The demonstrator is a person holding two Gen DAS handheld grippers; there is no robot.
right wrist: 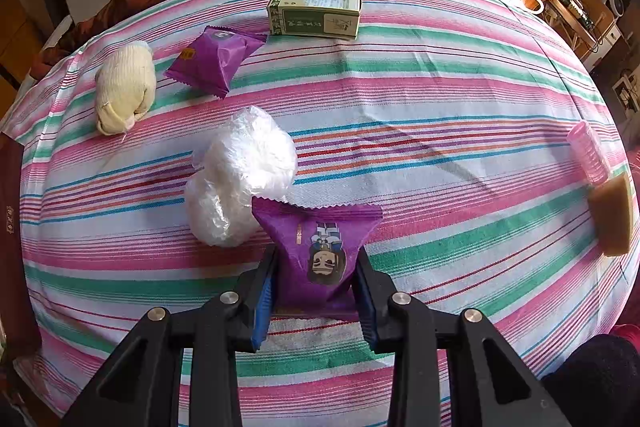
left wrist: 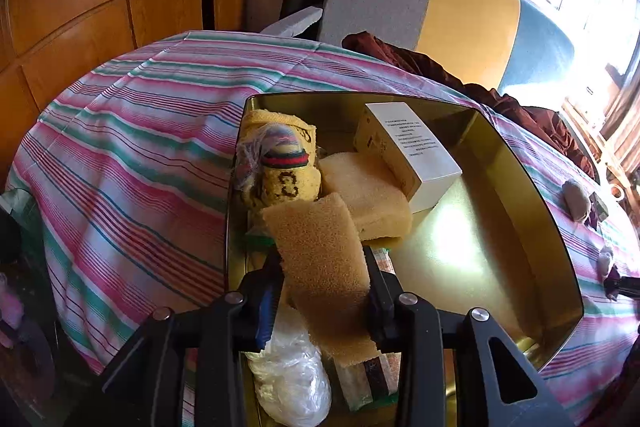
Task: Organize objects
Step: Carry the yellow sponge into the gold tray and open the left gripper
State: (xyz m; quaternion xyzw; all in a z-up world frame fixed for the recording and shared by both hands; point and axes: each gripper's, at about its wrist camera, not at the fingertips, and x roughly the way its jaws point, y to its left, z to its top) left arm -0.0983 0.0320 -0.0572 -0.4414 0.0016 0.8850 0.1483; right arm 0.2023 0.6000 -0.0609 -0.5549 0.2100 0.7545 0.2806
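Left wrist view: the left gripper [left wrist: 324, 291] has its fingers clamped on a brown sponge [left wrist: 320, 263], held above the gold tin tray [left wrist: 556, 227] at frame centre. In the tray, left to right, lie a yellow knitted sock [left wrist: 282, 163], a pale yellow sponge [left wrist: 364, 195] and a white box [left wrist: 412, 151]. Right wrist view: the right gripper [right wrist: 316, 283] has its fingers clamped on a purple snack packet [right wrist: 316, 251] at lower centre, over the striped cloth [right wrist: 440, 99] on the bench; a white plastic bundle [right wrist: 240, 175] sits just to the packet's upper left.
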